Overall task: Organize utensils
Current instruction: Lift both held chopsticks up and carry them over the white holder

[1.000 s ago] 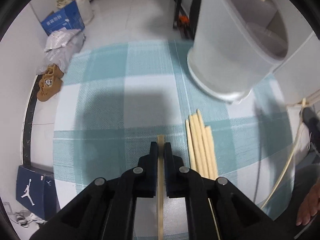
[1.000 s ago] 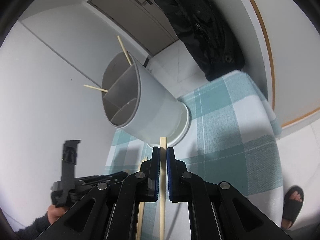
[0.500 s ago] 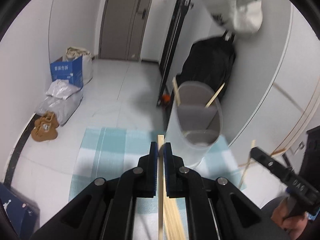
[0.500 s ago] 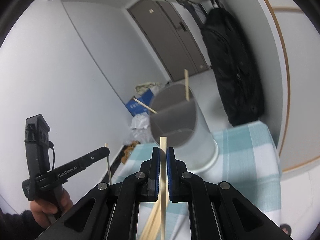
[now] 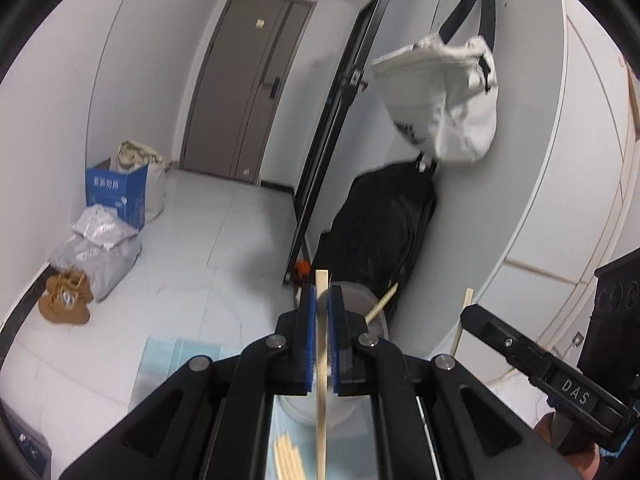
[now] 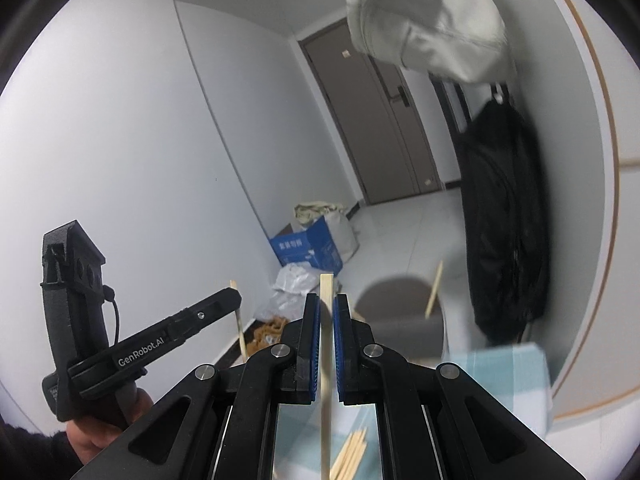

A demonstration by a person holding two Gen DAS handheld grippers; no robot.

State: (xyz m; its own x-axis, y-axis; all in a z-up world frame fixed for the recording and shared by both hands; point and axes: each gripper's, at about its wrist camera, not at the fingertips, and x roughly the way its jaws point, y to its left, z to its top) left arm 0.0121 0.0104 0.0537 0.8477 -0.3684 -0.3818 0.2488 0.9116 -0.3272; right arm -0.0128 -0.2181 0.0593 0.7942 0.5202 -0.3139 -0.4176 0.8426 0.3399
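My left gripper (image 5: 321, 300) is shut on a wooden chopstick (image 5: 321, 380) that stands upright between its blue pads. My right gripper (image 6: 326, 308) is shut on another chopstick (image 6: 326, 380), also upright. Both are raised above the table. The grey utensil holder (image 5: 362, 304) stands just beyond the left fingertips with a chopstick (image 5: 382, 303) leaning in it; it also shows in the right wrist view (image 6: 404, 320) with a chopstick (image 6: 434, 288). Several loose chopsticks lie on the cloth below in the left wrist view (image 5: 288, 460) and the right wrist view (image 6: 352, 456).
A teal checked tablecloth (image 6: 504, 384) covers the table. The right gripper's body (image 5: 536, 368) is at right in the left view; the left one (image 6: 132, 344) at left in the right view. A black bag (image 5: 384, 224) and white bag (image 5: 440, 92) hang on the wall behind.
Both grippers have lifted and tilted up from the table with their chopsticks. The holder has dropped lower in both views.
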